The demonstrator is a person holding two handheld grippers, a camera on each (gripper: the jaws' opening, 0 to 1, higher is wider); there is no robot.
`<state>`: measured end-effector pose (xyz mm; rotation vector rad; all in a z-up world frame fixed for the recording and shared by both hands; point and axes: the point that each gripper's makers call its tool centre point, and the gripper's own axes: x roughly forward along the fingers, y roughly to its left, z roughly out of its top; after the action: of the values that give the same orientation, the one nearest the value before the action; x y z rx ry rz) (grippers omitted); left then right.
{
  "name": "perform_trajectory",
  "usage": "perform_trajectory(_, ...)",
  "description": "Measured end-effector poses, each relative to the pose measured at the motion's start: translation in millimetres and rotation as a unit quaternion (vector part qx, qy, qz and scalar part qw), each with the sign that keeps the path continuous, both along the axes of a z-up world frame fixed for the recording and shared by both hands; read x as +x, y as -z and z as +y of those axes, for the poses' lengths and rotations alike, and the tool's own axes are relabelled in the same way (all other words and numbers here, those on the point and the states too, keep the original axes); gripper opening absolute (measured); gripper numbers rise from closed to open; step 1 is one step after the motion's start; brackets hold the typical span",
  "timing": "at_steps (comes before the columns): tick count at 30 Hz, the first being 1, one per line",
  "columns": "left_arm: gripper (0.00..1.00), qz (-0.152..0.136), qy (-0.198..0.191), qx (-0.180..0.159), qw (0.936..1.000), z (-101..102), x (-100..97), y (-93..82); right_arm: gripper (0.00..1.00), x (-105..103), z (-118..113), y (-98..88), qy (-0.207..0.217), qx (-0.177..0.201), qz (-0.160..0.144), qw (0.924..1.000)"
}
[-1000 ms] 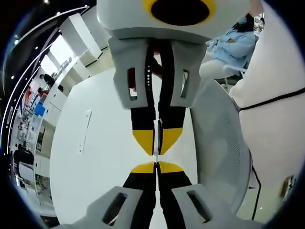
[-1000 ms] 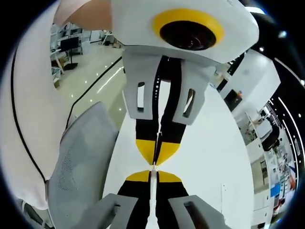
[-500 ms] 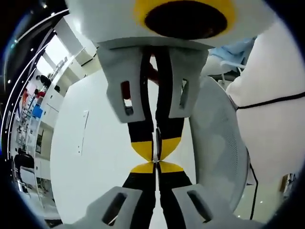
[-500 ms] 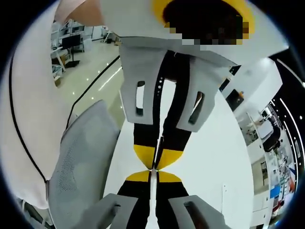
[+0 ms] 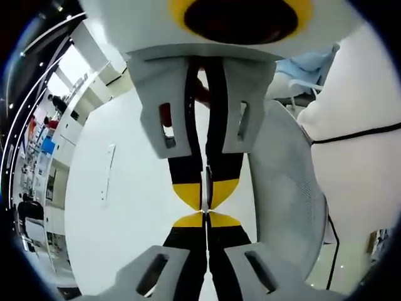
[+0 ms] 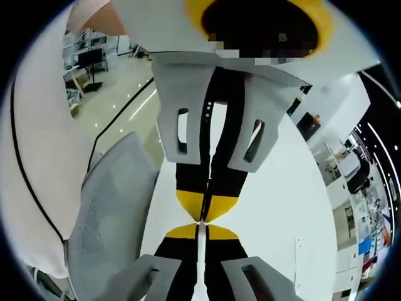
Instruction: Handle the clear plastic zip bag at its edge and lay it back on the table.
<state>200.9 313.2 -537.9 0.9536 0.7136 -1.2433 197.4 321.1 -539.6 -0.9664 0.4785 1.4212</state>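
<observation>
Both grippers face each other tip to tip over the white table [image 5: 125,207]. In the left gripper view my left gripper [image 5: 206,217] rises from the bottom, shut, with its yellow tips against those of my right gripper [image 5: 205,202], which comes down from the top, also shut. The clear zip bag [image 5: 205,185] shows edge-on as a thin pale sliver in the slit between the jaws. In the right gripper view my right gripper [image 6: 201,229] is at the bottom with the bag's sliver [image 6: 199,257] in its jaws, and my left gripper [image 6: 202,214] meets it from above.
A grey mesh chair back [image 5: 288,188] [image 6: 106,213] stands at the table's edge, next to the person's white clothing [image 5: 357,157] [image 6: 37,157]. A thin flat strip [image 5: 108,172] [image 6: 299,251] lies on the table. Another person in light blue [image 5: 307,59] sits further back.
The two grippers have come closer together: each looms larger in the other's view and the small gap between their yellow tips has gone. Both stay shut.
</observation>
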Motion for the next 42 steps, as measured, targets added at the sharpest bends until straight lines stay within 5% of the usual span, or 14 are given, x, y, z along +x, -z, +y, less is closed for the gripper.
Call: perform_trajectory(42,0.00,-0.007,-0.030,-0.016,0.9994,17.7,12.0,-0.9,0.00,21.1,-43.1,0.1,0.039,-0.014,0.006,0.9991)
